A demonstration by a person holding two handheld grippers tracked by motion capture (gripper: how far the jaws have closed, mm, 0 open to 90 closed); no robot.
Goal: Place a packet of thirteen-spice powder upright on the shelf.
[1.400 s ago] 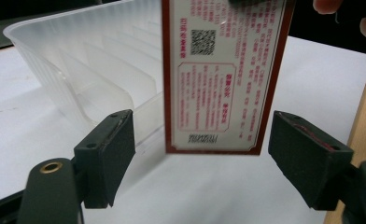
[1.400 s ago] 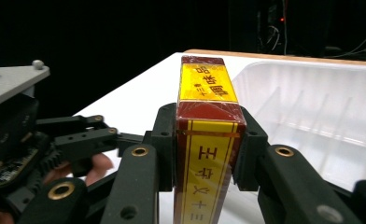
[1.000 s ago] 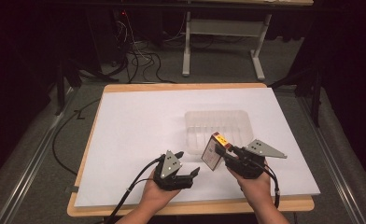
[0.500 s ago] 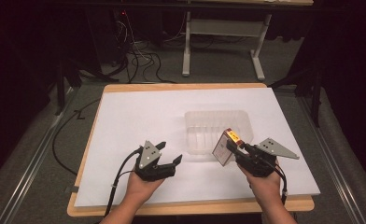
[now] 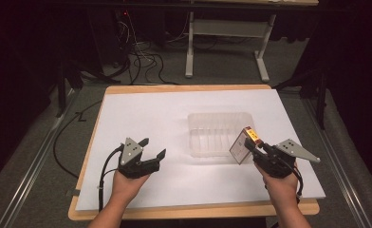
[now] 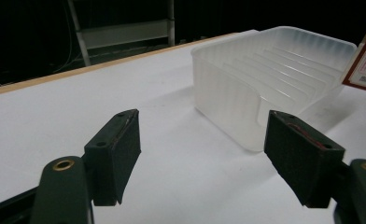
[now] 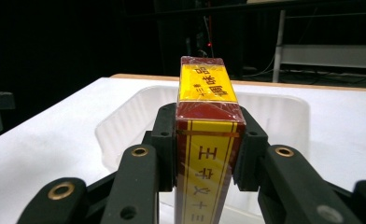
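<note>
We see the right claw (image 5: 251,148) clamped on a red and yellow box (image 5: 244,145), held upright just at the clear plastic tray's (image 5: 217,121) near right corner. The left claw (image 5: 153,148), jaws apart and empty though just closing somewhat, hovers over the white tabletop (image 5: 141,114) left of the tray.

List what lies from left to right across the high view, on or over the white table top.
Left gripper, jaws apart with nothing between them → clear plastic tray → red and yellow box → right gripper, clamped on that box.
</note>
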